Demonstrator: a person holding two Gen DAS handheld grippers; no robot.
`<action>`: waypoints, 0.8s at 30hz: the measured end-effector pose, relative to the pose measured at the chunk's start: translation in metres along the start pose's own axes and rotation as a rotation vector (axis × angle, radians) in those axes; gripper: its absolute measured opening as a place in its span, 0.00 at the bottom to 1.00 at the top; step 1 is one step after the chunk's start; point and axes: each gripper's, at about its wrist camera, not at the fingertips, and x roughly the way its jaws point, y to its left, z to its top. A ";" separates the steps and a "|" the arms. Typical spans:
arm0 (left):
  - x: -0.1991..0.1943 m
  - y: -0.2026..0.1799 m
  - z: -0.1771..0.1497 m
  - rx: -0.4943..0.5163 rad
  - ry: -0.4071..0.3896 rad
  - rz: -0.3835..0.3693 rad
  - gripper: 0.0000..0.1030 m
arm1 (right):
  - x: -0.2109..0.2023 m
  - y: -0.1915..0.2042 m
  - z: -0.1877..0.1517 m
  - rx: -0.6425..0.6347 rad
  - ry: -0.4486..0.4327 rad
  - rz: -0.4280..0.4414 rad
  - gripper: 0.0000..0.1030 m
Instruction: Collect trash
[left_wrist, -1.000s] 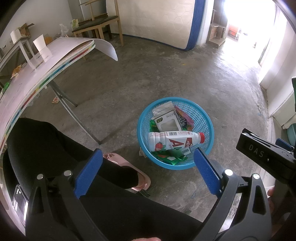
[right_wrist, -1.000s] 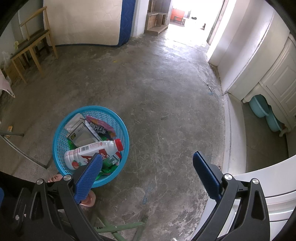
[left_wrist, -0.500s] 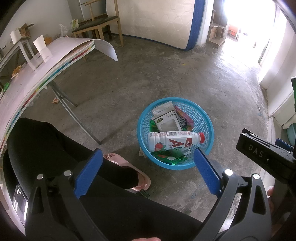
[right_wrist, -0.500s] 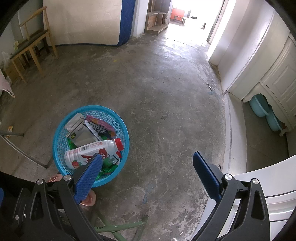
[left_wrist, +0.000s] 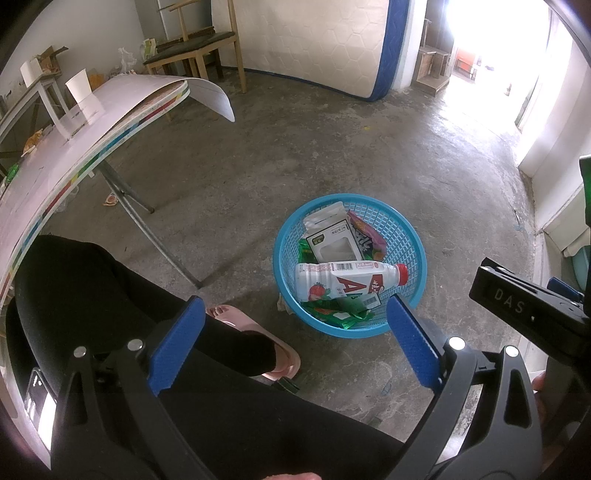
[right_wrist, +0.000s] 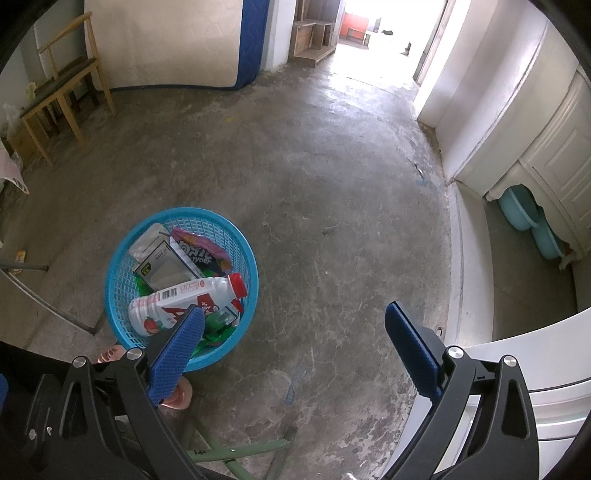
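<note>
While both grippers hang empty, left gripper and right gripper spread wide, bottle lies sideways atop wrappers in blue basket, frame centre. Likely light, slick; pinch mid-body, not cap.

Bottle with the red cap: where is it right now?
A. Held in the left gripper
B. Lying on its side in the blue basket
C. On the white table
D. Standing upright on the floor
B: the bottle lies on its side on top of the wrappers inside the blue basket; both grippers are open and hold nothing.
</note>
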 end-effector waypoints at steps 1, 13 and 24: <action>0.000 0.000 0.000 0.000 0.000 0.000 0.92 | 0.000 0.000 0.000 0.001 -0.001 0.000 0.93; 0.000 0.000 0.000 -0.001 0.000 0.000 0.92 | 0.002 -0.001 -0.004 0.011 0.007 0.000 0.93; 0.000 -0.001 0.001 0.000 0.000 0.000 0.92 | 0.003 -0.005 -0.003 0.019 0.025 0.005 0.93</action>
